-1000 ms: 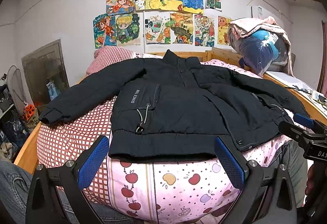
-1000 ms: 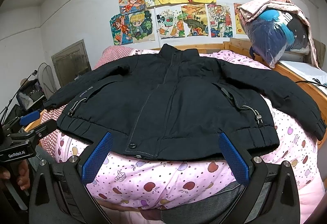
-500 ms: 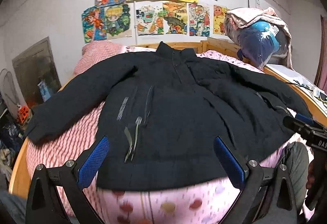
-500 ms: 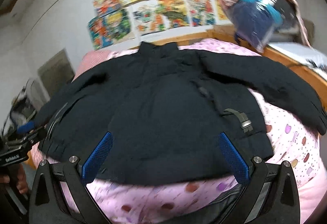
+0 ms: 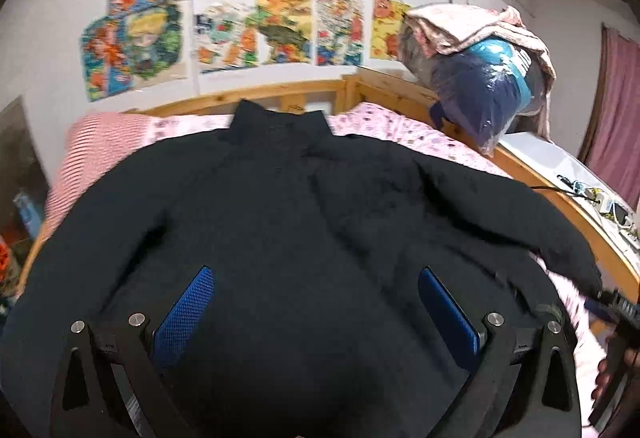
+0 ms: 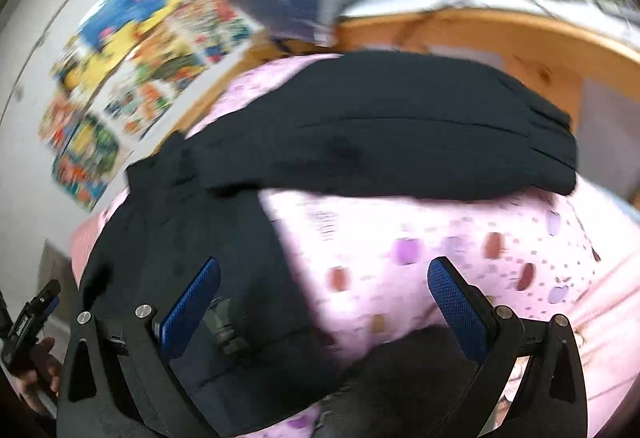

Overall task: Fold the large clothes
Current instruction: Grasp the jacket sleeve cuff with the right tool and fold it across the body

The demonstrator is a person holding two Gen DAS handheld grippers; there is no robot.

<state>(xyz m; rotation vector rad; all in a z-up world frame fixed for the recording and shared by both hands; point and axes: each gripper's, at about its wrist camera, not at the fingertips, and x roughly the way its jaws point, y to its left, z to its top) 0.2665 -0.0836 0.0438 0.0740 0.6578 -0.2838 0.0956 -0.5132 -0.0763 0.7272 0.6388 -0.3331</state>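
Observation:
A large black jacket [image 5: 304, 222] lies spread flat on a bed, collar toward the headboard, both sleeves out to the sides. My left gripper [image 5: 316, 298] hovers open just above the jacket's lower body, its blue pads wide apart with nothing between them. In the blurred right wrist view the jacket's right sleeve [image 6: 420, 142] stretches across the pink sheet [image 6: 440, 238], and my right gripper [image 6: 324, 302] is open over the jacket's right edge and the sheet. The right gripper [image 5: 612, 308] also shows at the left view's far right edge, held by a hand.
The bed has a wooden frame [image 5: 592, 226] and a red checked cover [image 5: 100, 142] on its left side. A bagged bundle under a pink blanket [image 5: 484, 78] sits at the head corner. A white ledge with cables [image 5: 576, 178] runs along the right. Drawings [image 5: 248, 6] cover the wall.
Both grippers have moved forward and lower over the jacket. The right one has swung to the right, toward the jacket's right sleeve and edge. Both stay open.

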